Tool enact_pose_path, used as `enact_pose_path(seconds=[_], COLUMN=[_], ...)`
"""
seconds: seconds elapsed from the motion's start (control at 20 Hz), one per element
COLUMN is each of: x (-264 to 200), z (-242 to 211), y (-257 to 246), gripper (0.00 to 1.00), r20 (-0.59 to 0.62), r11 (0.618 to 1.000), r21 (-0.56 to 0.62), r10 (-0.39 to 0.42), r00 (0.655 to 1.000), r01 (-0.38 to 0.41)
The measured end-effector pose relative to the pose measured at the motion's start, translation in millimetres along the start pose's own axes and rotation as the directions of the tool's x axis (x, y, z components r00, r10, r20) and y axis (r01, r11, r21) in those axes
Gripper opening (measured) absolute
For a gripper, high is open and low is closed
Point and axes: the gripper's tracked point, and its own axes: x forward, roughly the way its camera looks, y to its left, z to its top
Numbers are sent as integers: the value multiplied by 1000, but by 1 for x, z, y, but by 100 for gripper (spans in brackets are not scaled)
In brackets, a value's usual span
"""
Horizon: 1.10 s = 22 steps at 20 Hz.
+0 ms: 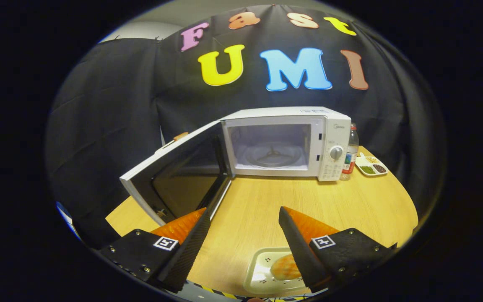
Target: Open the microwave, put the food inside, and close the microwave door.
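Tongs spread wide above plate of food, facing open microwave

Open gripper with fingers spread and nothing between them above bare wooden table. Ahead, the microwave cavity stands unobstructed, its glass turntable bare. The swung-out door blocks the left side, ending just beside the left finger. A bottle and snack tray crowd the microwave's right. The food plate lies under the right finger.
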Motion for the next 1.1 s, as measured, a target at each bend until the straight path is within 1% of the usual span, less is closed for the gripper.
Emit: enact_pose_path(seconds=[0.15,0.3,0.5,0.7,0.9,1.1], x=[11,18,22,22,19,15], z=[-17,-41,-70,-100,-123,-142], y=[-24,-42,-61,-72,-85,-84], gripper=[100,100,100,100,100,100], r20=[-74,-163,-278,-383,-444,-490], r11=[999,997,993,990,984,986], r21=[14,-25,-24,-28,-43,-37], r10=[-46,-80,-118,-136,-174,-160], r00=[996,983,953,914,879,857], r01=[47,77,116,135,173,163])
